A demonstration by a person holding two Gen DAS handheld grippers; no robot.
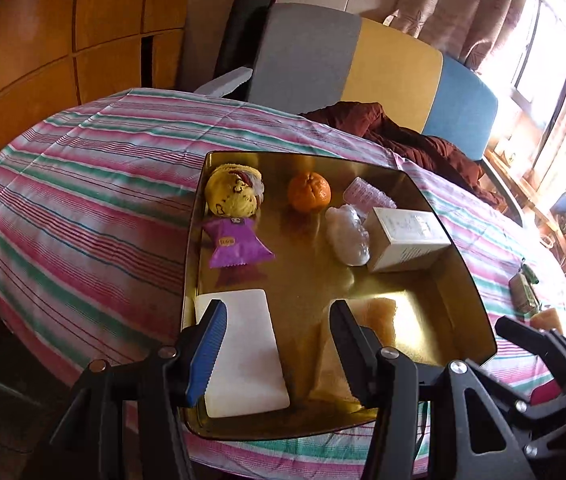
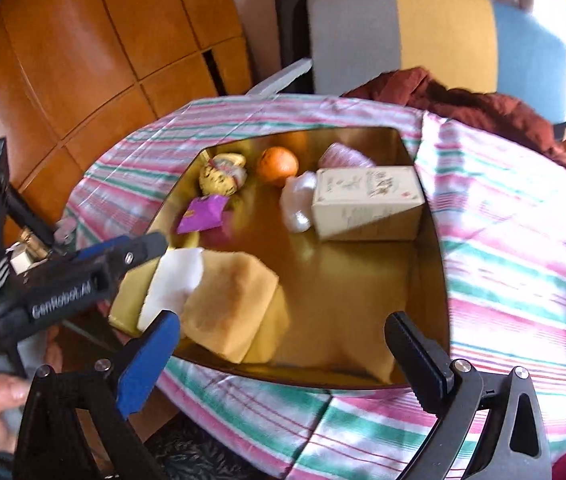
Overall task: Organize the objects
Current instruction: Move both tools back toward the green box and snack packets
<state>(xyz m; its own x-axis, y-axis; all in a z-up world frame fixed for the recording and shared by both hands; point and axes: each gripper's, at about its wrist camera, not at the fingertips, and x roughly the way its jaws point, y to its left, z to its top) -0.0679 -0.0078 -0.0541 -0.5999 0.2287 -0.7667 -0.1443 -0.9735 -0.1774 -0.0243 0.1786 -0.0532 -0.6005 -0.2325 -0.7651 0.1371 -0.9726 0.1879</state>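
We judge ourselves well into the sorting: most things already lie in the gold tray [image 1: 463, 264], and what remains sits outside it on the striped counter [image 1: 83, 184]. Our left claw [image 1: 279, 344] hangs over the tray's near edge with its fingers apart and nothing between them; our right claw [image 2: 287, 356] also stands spread wide and empty above the near rim.

In the tray's far left corner lies a yellow plush toy [image 1: 233, 194], with a purple snack packet [image 1: 237, 242] just in front of it. An orange [image 1: 309, 192] sits mid-back. At the far right lie a pink roller [image 1: 367, 194], a clear plastic bundle [image 1: 347, 236] and a cream box [image 1: 407, 240], crowded together. Near the front edge rest a white pad [image 1: 243, 344] and a tan sponge [image 2: 231, 300].

To the tray's right, on the cloth, a small green carton [image 1: 525, 292] is outside it. We think the next move calls for the right claw to swing out to it, fingers kept wide.
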